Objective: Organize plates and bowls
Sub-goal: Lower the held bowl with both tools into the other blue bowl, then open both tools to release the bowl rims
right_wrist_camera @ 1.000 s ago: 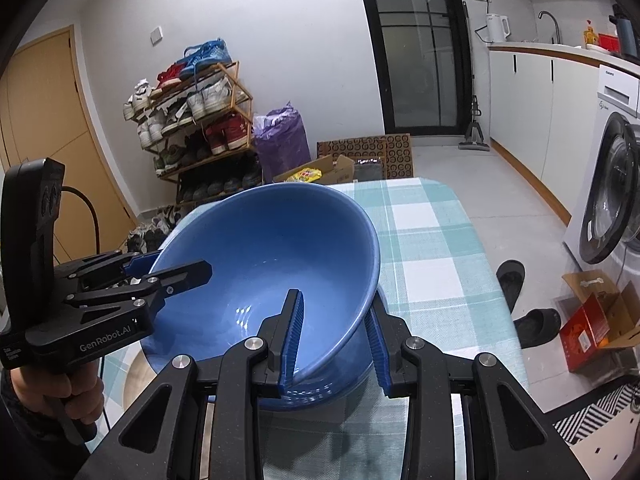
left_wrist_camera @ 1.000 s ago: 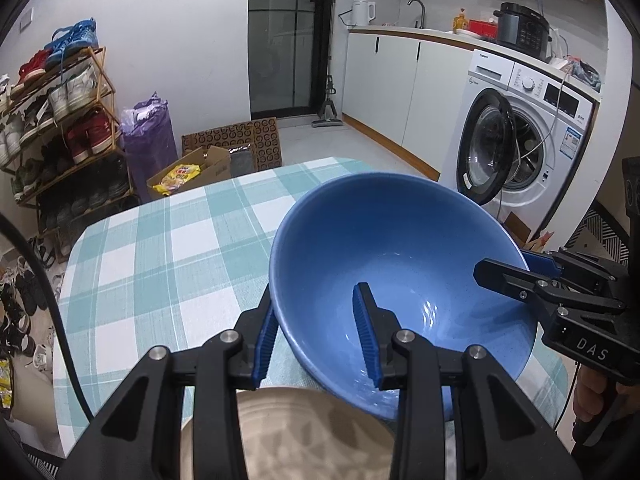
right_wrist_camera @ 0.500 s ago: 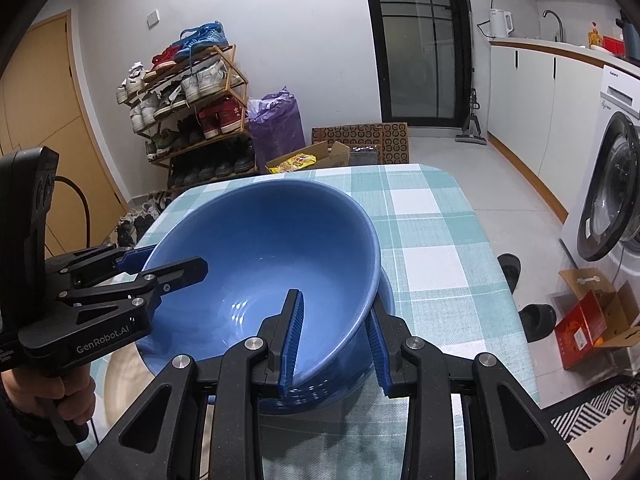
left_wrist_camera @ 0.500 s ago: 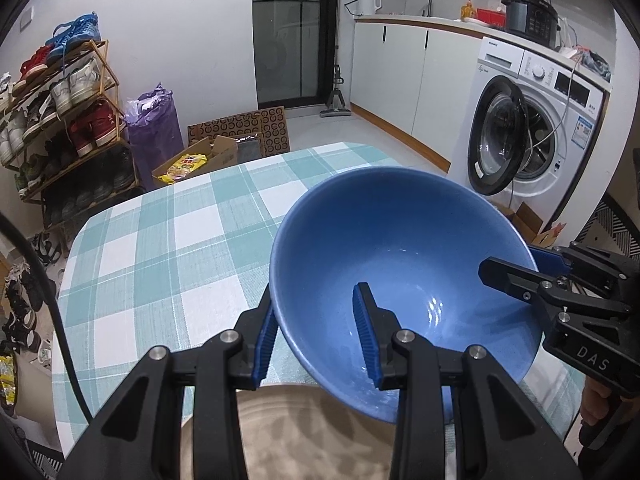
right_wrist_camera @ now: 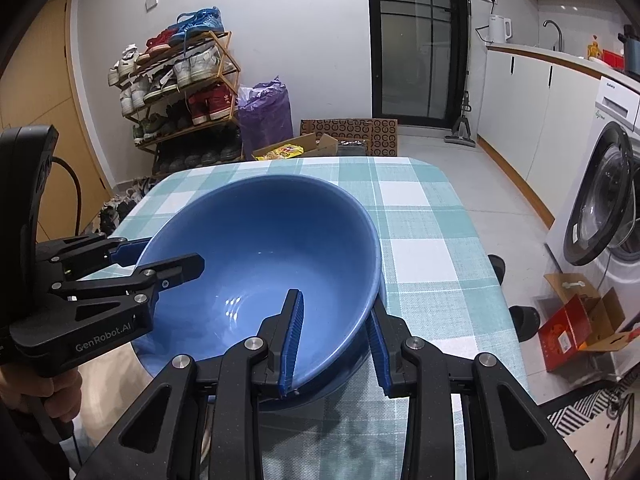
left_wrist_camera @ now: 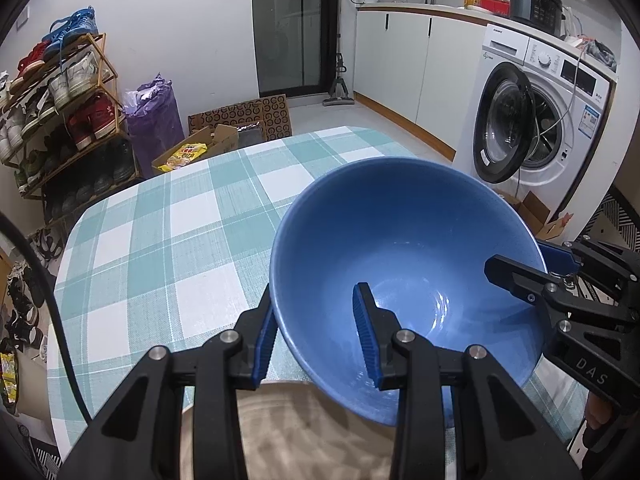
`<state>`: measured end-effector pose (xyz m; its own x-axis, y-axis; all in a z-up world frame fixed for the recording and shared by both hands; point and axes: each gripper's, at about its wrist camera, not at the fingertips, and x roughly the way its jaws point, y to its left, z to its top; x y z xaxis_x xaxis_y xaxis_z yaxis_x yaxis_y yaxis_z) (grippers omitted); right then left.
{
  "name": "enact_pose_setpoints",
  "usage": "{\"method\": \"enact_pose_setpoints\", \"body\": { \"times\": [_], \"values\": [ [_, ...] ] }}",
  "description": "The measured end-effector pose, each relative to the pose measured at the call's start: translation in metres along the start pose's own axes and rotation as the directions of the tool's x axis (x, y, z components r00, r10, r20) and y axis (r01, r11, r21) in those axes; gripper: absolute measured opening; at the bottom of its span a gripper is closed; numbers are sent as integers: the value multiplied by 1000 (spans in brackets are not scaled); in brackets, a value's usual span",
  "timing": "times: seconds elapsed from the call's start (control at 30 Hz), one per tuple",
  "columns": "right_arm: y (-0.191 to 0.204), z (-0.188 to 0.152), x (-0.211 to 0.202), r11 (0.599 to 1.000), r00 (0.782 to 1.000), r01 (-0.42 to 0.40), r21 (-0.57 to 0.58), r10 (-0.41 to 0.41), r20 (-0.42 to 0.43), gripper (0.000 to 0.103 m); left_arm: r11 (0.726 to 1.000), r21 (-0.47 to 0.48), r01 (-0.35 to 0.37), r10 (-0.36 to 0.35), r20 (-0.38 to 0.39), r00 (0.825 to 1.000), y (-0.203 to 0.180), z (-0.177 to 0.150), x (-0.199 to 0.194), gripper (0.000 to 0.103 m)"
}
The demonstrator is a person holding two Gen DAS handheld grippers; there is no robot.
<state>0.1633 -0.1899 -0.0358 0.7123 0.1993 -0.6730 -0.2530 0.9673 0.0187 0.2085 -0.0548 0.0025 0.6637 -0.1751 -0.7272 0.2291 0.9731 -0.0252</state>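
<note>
- Blue bowl, big and shiny, sits between the two tongs, and both tongs hold it by its rim.
- The left gripper is clenched on the near left side of the rim. One blue pad is inside the bowl and the other is on the outside wall.
- The right gripper is clenched on the rim at the other side. One pad is inside and one is outside there too.
- In the left wrist view the right gripper pokes in from the right side and bites the rim. In the right wrist view the left gripper comes in from the left side and does the same.
- The bowl is tipped, with its open side turned a bit toward each camera.
- It is above the near end of a table covered with a green and white checked cloth.
- A tan plate lies on the table just under the bowl and the left tongs. I cannot tell if the bowl touches it.
- A hand grips the handle of the left tongs at the low left edge of the right wrist view.
- Past the table are a shoe rack and a white washing machine with its round door open.
</note>
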Motion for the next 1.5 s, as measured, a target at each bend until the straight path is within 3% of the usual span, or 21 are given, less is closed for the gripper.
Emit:
{"method": "enact_pose_setpoints", "body": {
  "times": [0.7, 1.0, 1.5],
  "values": [
    [9, -6, 12, 993, 996, 89, -75, -91, -12, 32, 998, 45, -53, 54, -28, 998, -10, -3, 15, 35],
    [11, -5, 14, 993, 996, 89, -77, -90, -11, 33, 997, 53, -59, 61, -35, 998, -11, -4, 18, 35],
    [13, -10, 12, 988, 992, 125, -95, -126, -6, 34, 993, 84, -83, 87, -45, 995, -17, -7, 19, 44]
  ]
}}
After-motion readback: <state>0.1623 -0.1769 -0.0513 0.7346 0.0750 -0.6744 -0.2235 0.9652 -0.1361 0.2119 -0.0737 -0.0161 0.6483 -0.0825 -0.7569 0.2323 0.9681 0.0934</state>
